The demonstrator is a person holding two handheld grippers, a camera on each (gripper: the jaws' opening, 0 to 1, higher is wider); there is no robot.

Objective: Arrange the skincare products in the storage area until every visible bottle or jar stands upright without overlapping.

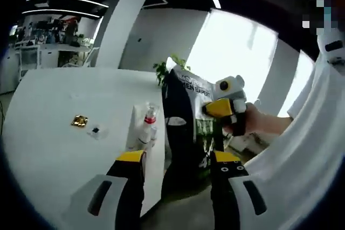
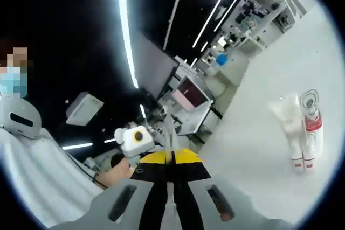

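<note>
Two skincare bottles stand close together near the white table's [image 1: 48, 149] edge: a white tube-like bottle [image 1: 135, 127] and a clear bottle with a red band [image 1: 150, 124]. In the right gripper view the white bottle [image 2: 288, 118] and the clear red-banded bottle [image 2: 311, 125] show at the right on the table [image 2: 253, 149]. My left gripper [image 1: 178, 159] is open and holds nothing, short of the bottles and off the table's edge. My right gripper [image 2: 170, 158] is shut, its yellow tips pressed together, far from the bottles. It is held by a hand in the air as the right gripper [image 1: 216, 109].
A small gold packet [image 1: 80, 120] and a small clear packet with a dark item [image 1: 97, 130] lie on the table left of the bottles. A black printed banner [image 1: 186, 111] stands just past the table edge, with a plant [image 1: 168, 68] behind. A person in white is at the right.
</note>
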